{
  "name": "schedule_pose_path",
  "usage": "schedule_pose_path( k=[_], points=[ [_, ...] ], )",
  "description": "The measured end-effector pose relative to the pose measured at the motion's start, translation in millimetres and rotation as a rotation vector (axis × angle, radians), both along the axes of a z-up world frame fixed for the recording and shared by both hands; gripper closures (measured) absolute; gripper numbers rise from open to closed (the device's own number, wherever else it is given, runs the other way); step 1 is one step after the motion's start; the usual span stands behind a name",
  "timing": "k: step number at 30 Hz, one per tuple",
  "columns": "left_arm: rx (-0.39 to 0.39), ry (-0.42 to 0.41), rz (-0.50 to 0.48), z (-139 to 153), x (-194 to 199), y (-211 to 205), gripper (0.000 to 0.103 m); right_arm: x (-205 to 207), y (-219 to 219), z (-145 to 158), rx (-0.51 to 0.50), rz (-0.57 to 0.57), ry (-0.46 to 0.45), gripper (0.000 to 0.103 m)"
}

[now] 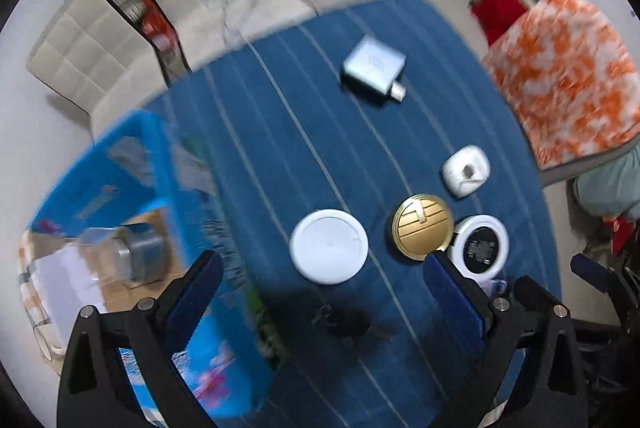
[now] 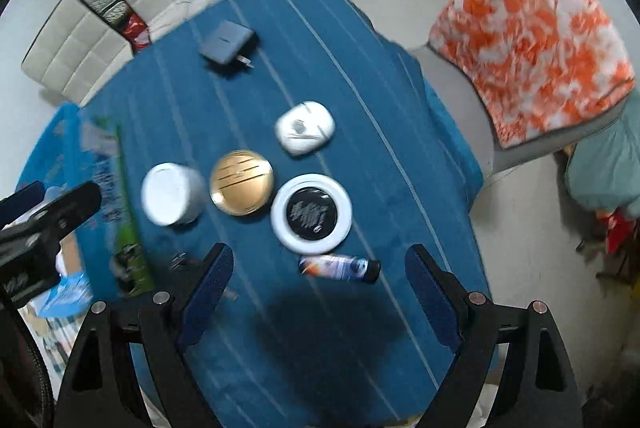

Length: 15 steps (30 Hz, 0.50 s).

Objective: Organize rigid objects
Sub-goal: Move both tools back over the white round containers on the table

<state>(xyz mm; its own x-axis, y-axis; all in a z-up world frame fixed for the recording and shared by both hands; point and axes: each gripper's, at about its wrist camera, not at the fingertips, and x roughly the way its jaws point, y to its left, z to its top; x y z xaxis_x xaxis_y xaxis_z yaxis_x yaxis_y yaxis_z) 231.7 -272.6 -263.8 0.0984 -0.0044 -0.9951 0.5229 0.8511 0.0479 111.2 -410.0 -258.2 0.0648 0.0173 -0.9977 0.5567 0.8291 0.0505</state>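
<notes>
Both grippers hang above the table with its blue striped cloth, jaws spread wide, nothing held: left gripper, right gripper. Mid-frame in the right wrist view sit a white round tub, gold lid and black-and-white disc in a row, a white case above, a small bottle below. A grey charger lies upper left. A blue box stands at the left edge.
</notes>
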Motion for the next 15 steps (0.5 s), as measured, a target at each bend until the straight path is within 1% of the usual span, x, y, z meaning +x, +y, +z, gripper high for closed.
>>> schedule_pose_path(
  k=[1, 4, 6, 8, 10, 12, 15],
  points=[
    [0.024, 0.022, 0.005, -14.0, 3.6, -3.5, 0.0, 1.6, -6.3, -15.5, 0.012, -0.003, 0.019, 0.013],
    [0.084, 0.094, 0.02, -51.9, 11.7, -7.1, 0.0, 8.2, -11.1, -43.1, 0.042, 0.004, 0.05, 0.013],
    [0.104, 0.125, 0.035, -67.1, 14.4, -5.5, 0.0, 13.0, -9.3, -58.5, 0.063, 0.023, 0.069, 0.013],
    [0.159, 0.082, 0.003, -73.5, 11.1, -11.1, 0.0, 14.8, -7.1, -69.2, 0.073, 0.036, 0.079, 0.013],
    [0.198, 0.074, -0.006, -78.0, 9.5, -15.0, 0.0, 18.1, -4.6, -79.6, 0.079, 0.048, 0.093, 0.013],
    [0.207, 0.071, -0.01, -79.2, 8.8, -18.5, 0.0, 20.2, -4.8, -86.4, 0.091, 0.047, 0.101, 0.013],
    [0.137, 0.144, 0.013, -79.3, 8.1, -26.5, 0.0, 21.1, -6.4, -95.3, 0.1, 0.031, 0.114, 0.013]
  ],
)
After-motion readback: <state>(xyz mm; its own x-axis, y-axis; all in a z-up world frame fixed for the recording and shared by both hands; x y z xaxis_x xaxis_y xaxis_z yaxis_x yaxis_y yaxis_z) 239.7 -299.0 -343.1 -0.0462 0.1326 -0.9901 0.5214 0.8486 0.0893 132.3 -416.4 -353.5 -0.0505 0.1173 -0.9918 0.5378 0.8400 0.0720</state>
